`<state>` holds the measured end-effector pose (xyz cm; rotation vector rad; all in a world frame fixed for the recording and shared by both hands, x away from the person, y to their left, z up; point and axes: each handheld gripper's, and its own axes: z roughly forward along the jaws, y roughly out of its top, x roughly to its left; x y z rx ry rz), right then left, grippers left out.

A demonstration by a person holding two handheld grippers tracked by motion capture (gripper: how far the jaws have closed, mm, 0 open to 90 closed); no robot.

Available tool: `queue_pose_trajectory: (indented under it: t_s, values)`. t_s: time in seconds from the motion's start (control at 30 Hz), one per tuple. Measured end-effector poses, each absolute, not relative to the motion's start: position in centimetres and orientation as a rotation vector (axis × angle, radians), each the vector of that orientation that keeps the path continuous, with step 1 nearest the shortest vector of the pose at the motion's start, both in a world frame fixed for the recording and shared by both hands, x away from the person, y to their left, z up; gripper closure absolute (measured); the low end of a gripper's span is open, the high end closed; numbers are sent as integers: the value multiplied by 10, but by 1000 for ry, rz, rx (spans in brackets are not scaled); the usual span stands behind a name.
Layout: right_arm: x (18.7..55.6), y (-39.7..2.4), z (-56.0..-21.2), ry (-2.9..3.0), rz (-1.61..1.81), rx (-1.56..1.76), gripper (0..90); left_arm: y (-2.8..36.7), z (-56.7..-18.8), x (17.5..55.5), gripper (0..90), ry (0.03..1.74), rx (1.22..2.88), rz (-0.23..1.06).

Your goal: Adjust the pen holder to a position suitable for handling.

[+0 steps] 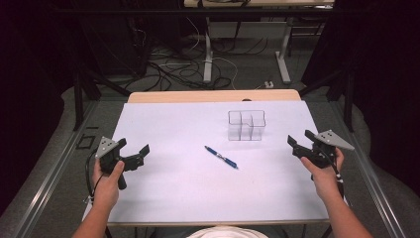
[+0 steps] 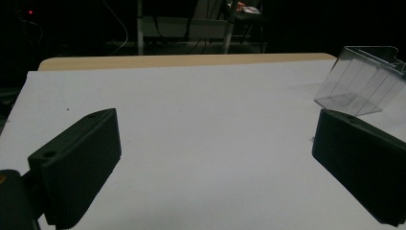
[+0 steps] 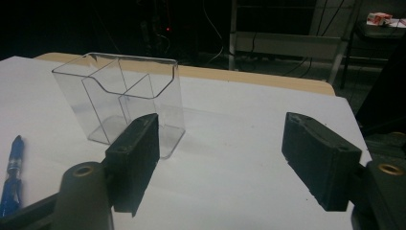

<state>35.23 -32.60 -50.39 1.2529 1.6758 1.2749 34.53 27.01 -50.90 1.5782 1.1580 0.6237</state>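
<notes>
A blue pen (image 1: 221, 157) lies flat near the middle of the white table (image 1: 173, 188); its end shows at the left edge of the right gripper view (image 3: 12, 172). Behind it stands a clear plastic organiser (image 1: 246, 125) with several compartments, upright and empty (image 3: 125, 98) (image 2: 364, 81). My left gripper (image 1: 133, 151) hovers over the table's left side, jaws wide open with nothing between them (image 2: 215, 158). My right gripper (image 1: 299, 141) is held at the right edge, open and empty (image 3: 220, 153), pointing toward the organiser.
A wooden tabletop strip (image 1: 213, 95) runs along the far edge of the white sheet. Beyond it are desk legs (image 1: 208, 54) and loose cables (image 1: 173, 69) on the floor. Metal frame rails (image 1: 49, 178) flank the table.
</notes>
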Motion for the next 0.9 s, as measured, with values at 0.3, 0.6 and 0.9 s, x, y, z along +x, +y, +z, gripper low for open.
queue_pose_trajectory:
  t_s: [0.3,0.6,0.9]
  values:
    - [359,-319,-504,1762,1256,1245,418,271,-511,346,37,1172,1569,620]
    - [375,-310,-501,1790,1242,1220,482,270,-511,344,38,1174,1580,614]
    - [393,-298,-507,1825,1224,1232,642,270,-512,344,38,1177,1582,608]
